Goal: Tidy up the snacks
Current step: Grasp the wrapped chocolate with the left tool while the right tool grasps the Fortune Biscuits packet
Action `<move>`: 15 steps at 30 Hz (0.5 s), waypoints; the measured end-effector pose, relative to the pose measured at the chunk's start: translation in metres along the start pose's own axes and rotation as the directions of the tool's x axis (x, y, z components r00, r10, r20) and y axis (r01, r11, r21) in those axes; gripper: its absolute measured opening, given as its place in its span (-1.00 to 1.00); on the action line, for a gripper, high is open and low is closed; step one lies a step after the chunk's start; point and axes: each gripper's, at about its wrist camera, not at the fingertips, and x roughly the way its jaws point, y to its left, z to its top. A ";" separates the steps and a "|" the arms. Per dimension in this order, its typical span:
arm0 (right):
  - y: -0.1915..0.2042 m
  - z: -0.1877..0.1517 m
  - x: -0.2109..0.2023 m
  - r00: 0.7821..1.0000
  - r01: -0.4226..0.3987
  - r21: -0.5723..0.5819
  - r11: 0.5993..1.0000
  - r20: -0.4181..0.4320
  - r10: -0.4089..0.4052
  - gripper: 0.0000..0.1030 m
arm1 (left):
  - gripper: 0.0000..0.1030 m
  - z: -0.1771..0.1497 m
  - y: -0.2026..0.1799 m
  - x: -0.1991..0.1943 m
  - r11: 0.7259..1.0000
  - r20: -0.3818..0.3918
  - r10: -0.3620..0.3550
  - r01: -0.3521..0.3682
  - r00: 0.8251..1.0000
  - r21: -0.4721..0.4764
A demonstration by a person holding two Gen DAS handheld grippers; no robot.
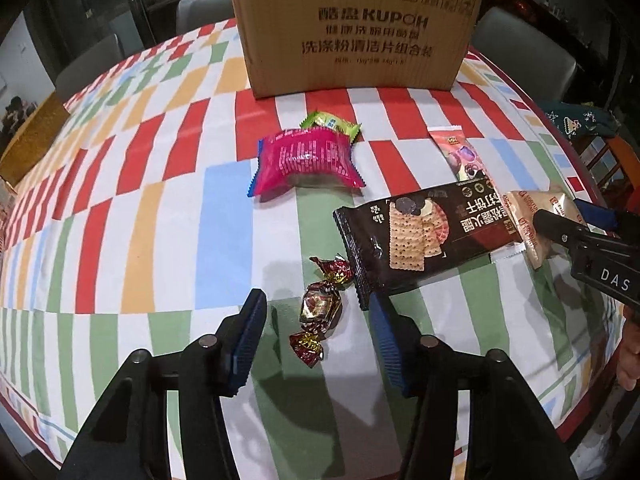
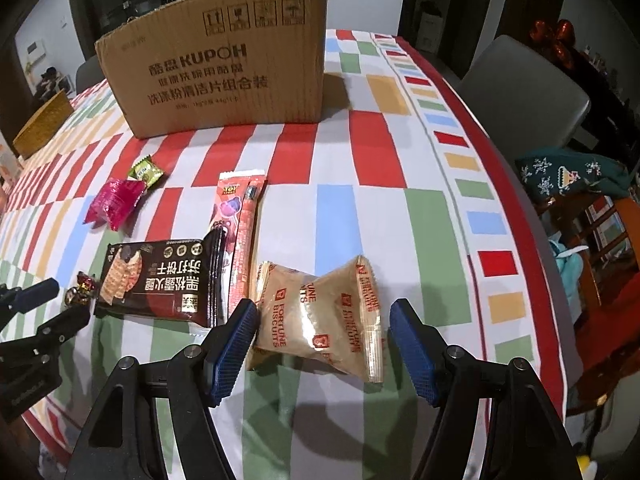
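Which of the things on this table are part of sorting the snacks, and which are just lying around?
Part of the job: wrapped candy, black cracker pack, biscuit packet, pink packet, green candy, lollipop packet, cardboard box.

Lying about: gold box, green cloth, grey chair.

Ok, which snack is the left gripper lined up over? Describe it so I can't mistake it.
Start at the big brown cardboard box at the far side of the table, then come straight toward the camera, past the pink snack packet. Between the left gripper's open blue pads lies a small twist-wrapped candy in shiny red-and-gold foil, beside the black cracker packet.
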 end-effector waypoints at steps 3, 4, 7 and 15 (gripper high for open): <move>0.001 0.000 0.006 1.000 -0.004 -0.001 1.000 -0.012 0.004 0.35 | -0.14 0.000 0.002 0.004 1.000 -0.010 -0.011 0.011 1.000 -0.005; 0.001 0.000 0.008 1.000 -0.005 0.000 1.000 -0.016 0.005 0.35 | -0.20 0.000 0.002 0.004 1.000 -0.010 -0.017 0.017 1.000 -0.007; 0.000 0.000 0.012 1.000 -0.018 0.006 1.000 -0.021 0.018 0.35 | -0.39 0.002 0.002 0.005 1.000 -0.005 -0.022 0.022 1.000 -0.010; 0.002 -0.001 0.015 0.999 -0.049 0.002 0.999 -0.012 0.049 0.12 | -0.62 0.003 0.001 0.008 0.999 -0.010 -0.051 0.051 0.999 -0.018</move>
